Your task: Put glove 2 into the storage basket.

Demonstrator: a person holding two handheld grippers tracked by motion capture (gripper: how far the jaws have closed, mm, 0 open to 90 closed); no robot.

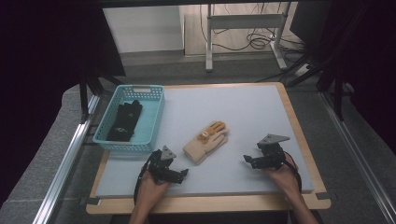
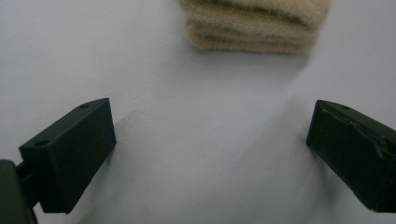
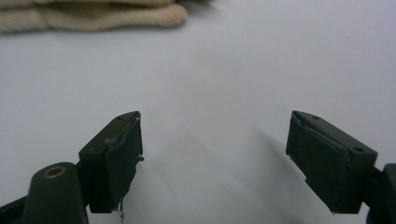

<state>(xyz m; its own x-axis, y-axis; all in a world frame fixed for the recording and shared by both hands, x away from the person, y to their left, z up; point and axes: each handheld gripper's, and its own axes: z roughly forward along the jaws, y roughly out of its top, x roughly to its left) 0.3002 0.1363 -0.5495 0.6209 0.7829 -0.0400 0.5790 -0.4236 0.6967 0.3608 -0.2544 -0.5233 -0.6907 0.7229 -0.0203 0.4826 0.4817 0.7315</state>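
Two spread grippers, left gripper point(image 1: 180, 173), right gripper point(image 1: 249, 161), beige glove point(image 1: 206, 141) between

A cream-coloured knitted glove point(image 1: 206, 142) is lying flat on the pale grey tabletop point(image 1: 252, 112), a little toward the near edge from its middle. It is resting at a slant, its ribbed cuff pointing toward the near left and its fingers reaching toward the far right. The fingertips are showing an orange-tan colour, and a small orange patch is sitting on the back of the glove. In the left gripper view the thick, fuzzy cuff point(image 2: 254, 25) is appearing folded in soft layers. In the right gripper view the glove's rounded cream edge point(image 3: 93, 16) is lying along the top left.
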